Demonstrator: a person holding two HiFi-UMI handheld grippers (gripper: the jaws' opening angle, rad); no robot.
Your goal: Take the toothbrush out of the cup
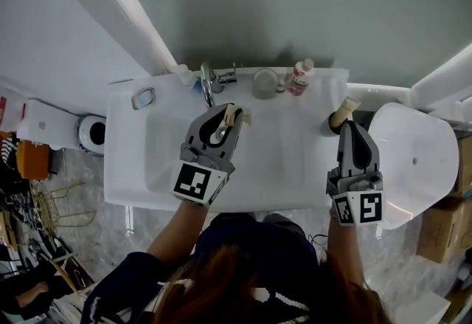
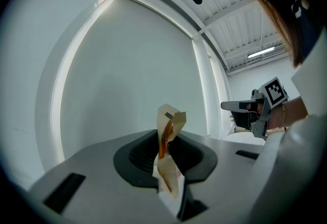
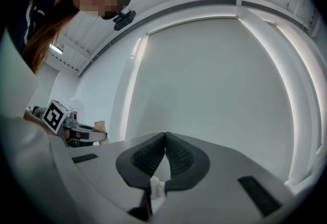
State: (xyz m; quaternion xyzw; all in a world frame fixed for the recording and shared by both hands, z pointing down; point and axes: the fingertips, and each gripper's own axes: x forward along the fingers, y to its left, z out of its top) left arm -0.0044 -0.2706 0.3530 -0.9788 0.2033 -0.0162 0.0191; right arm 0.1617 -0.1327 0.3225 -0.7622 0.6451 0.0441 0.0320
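My left gripper (image 1: 230, 114) hovers over the white sink (image 1: 280, 175), just in front of the faucet (image 1: 207, 83). It is shut on a cream, creased flat thing (image 2: 171, 120) with an orange streak, which sticks up from between the pads; whether this is the toothbrush I cannot tell. The grey cup (image 1: 264, 83) stands at the back of the sink, to the right of and beyond that gripper. My right gripper (image 1: 346, 125) is at the sink's right edge, jaws shut pad to pad (image 3: 165, 149), with nothing showing between the pads.
A white bottle with a red label (image 1: 299, 77) stands right of the cup. A beige-topped dark thing (image 1: 342, 113) sits at the sink's right corner by my right gripper's tip. A white rounded seat (image 1: 417, 167) is at the right, a small dish (image 1: 143, 98) at the back left.
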